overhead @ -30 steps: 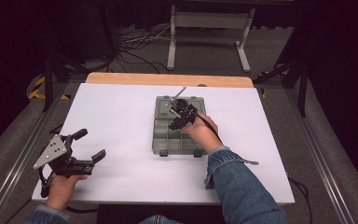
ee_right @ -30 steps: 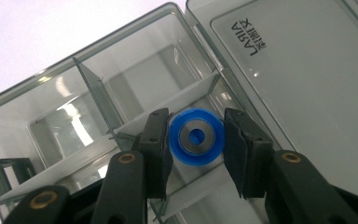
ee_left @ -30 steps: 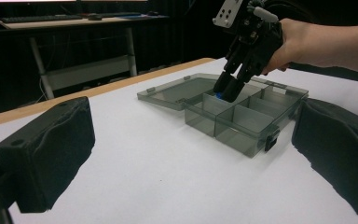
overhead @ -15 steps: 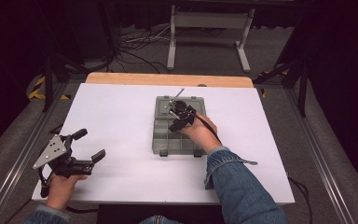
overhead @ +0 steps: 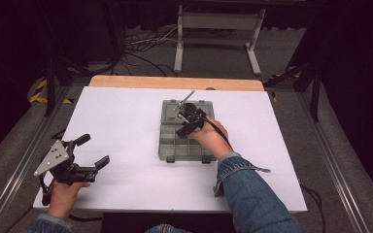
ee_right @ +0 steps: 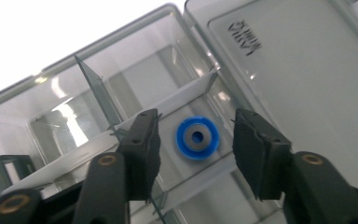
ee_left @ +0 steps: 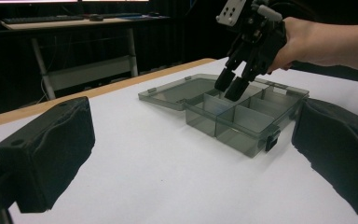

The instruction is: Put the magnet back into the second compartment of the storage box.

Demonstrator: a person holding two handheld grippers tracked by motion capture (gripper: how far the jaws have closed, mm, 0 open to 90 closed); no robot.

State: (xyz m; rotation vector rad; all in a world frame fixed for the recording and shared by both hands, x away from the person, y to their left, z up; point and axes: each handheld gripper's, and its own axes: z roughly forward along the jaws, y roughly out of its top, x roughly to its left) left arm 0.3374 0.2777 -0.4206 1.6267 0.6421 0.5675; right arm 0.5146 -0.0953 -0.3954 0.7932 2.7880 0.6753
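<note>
Blue and flat, the washer (ee_right: 197, 138) lies in a compartment of the grey box (overhead: 167, 145), directly between my right gripper (ee_right: 196, 140) pads, untouched. Its jaws have just been opening, releasing it. My left gripper (overhead: 91, 151) waits spread open, well apart.

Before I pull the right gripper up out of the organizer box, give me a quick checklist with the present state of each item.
1. Blue ring lies in a compartment of the box: ok.
2. Right gripper has let go; its jaws have just been opening, pads apart from the ring: ok.
3. Ring flat on the floor: looks ok.
4. Lid lies open, out of the way: ok.
5. Divider walls clear of the fingertips: cannot tell.
6. Left gripper open, away from the box: ok.
</note>
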